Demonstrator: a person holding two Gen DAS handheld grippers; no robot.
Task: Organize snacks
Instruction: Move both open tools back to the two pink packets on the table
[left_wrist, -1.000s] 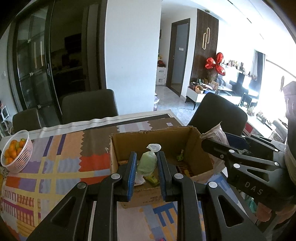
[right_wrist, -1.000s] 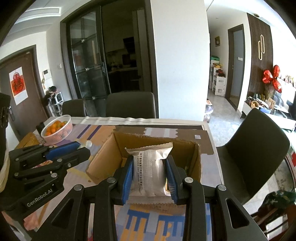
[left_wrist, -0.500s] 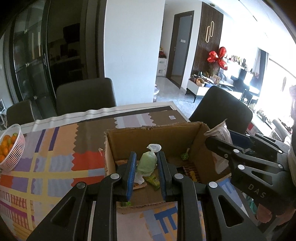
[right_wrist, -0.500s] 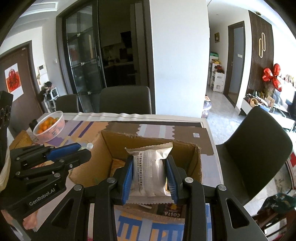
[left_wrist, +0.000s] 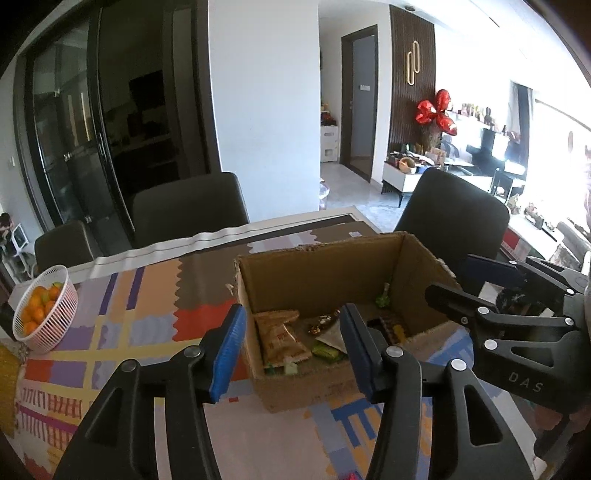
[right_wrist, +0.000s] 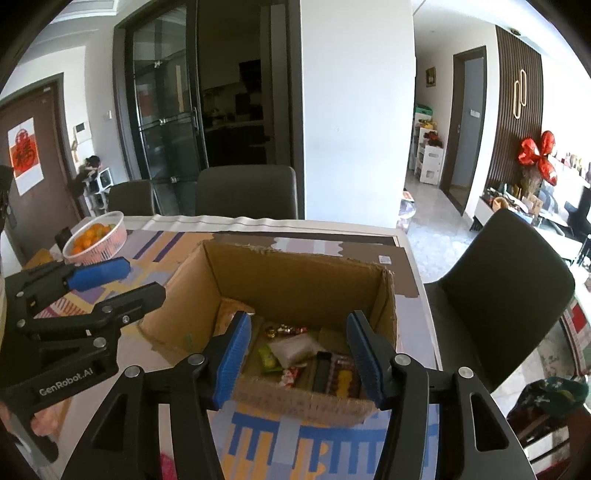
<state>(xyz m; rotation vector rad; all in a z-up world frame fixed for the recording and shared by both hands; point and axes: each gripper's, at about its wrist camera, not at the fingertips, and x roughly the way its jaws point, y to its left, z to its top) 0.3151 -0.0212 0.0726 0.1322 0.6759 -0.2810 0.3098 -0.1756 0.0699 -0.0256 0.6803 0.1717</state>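
Note:
An open cardboard box (left_wrist: 325, 273) (right_wrist: 295, 280) stands on the patterned tablecloth and holds loose snacks. Among them are an orange-brown packet (left_wrist: 280, 336), a green packet (right_wrist: 267, 360), a whitish packet (right_wrist: 291, 347) and a dark tray of sweets (right_wrist: 341, 376). My left gripper (left_wrist: 291, 321) hangs over the box's near left corner. Its jaws are opening and nothing sits between the blue pads. My right gripper (right_wrist: 299, 325) hovers over the box's near edge. Its jaws are also opening and are empty. Each gripper's fingers (left_wrist: 480, 310) (right_wrist: 99, 273) show at the edge of the other's view.
A white basket of oranges (left_wrist: 44, 306) (right_wrist: 94, 236) sits at the table's far left. Dark chairs (left_wrist: 188, 210) (right_wrist: 506, 280) stand behind and to the right of the table. The table's right edge (right_wrist: 424, 295) runs close beside the box.
Both grippers have opened. The pale green pouch has left the left jaws and the silver-white packet has left the right jaws. The left gripper dipped slightly toward the box.

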